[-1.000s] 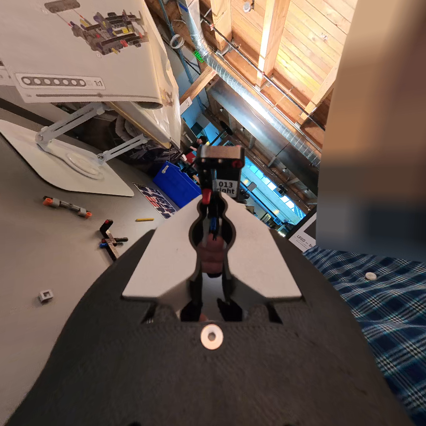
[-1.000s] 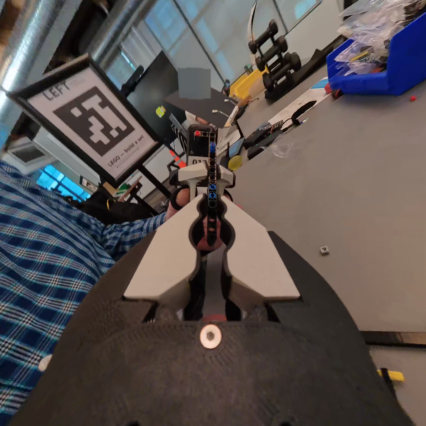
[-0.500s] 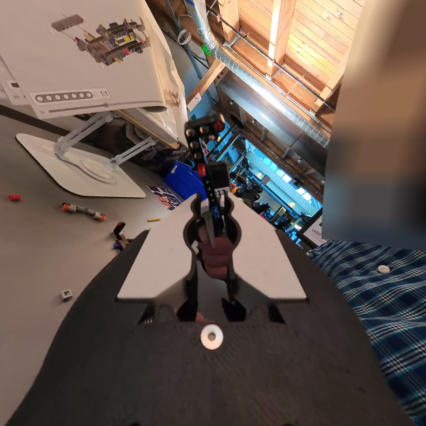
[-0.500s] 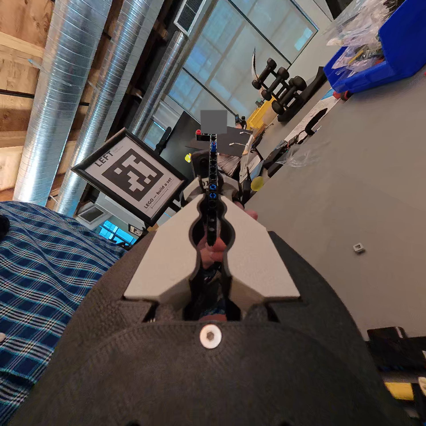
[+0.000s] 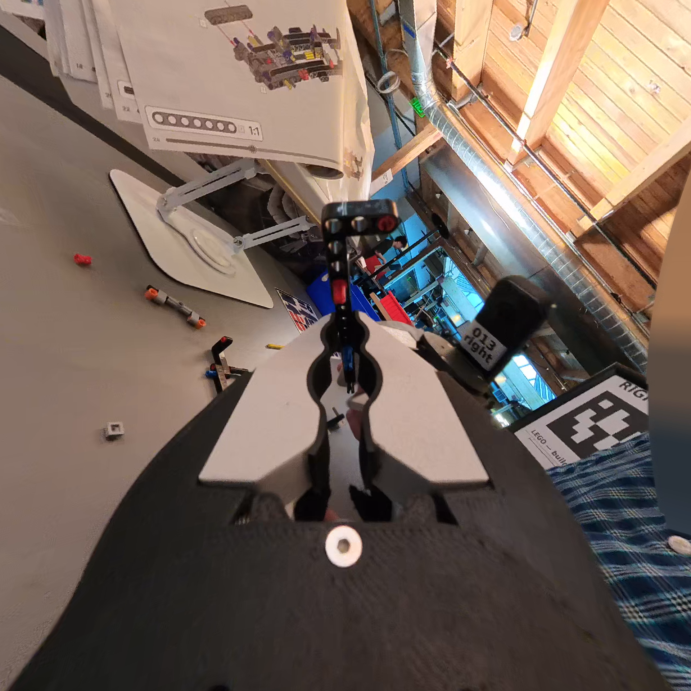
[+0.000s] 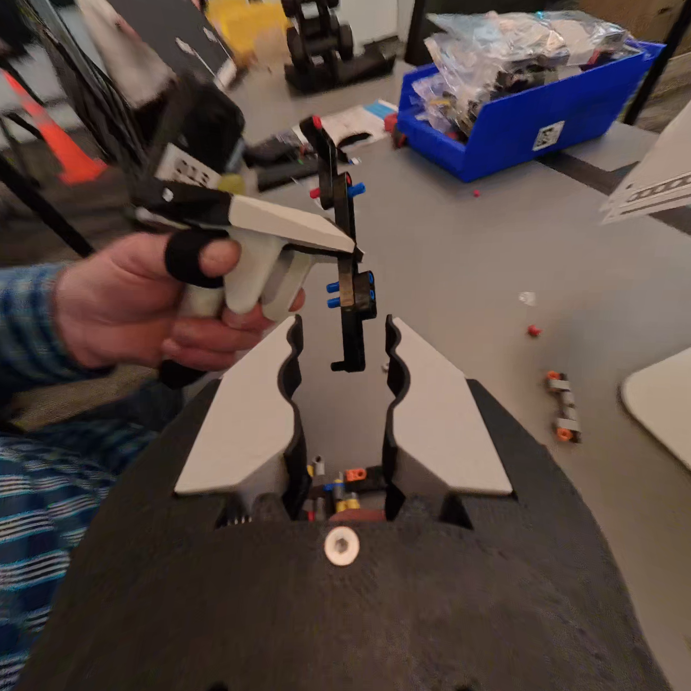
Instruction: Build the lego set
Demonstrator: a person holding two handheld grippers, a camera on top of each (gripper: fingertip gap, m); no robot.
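Observation:
My left gripper [image 5: 344,321] is shut on a black Lego beam assembly [image 5: 338,258] with red and blue pins, held upright in the air. In the right wrist view the left gripper [image 6: 351,248] comes in from the left in a person's hand and pinches the assembly [image 6: 342,209] near its middle. My right gripper [image 6: 342,321] is open and empty. The assembly's lower end hangs between its fingertips without touching either jaw. The right gripper's body [image 5: 501,329] shows to the right in the left wrist view.
A blue bin [image 6: 523,112] of bagged parts stands at the back of the grey table. An instruction booklet [image 5: 243,74] rests on a white stand [image 5: 187,243]. A grey-and-orange axle piece [image 6: 564,407], red pins [image 6: 533,330] and a small grey piece [image 5: 113,430] lie loose. Less than 4 cm separates the two grippers' tips.
My right gripper has opened, let go of the beam assembly and tilted down toward the table. My left gripper keeps hold of it.

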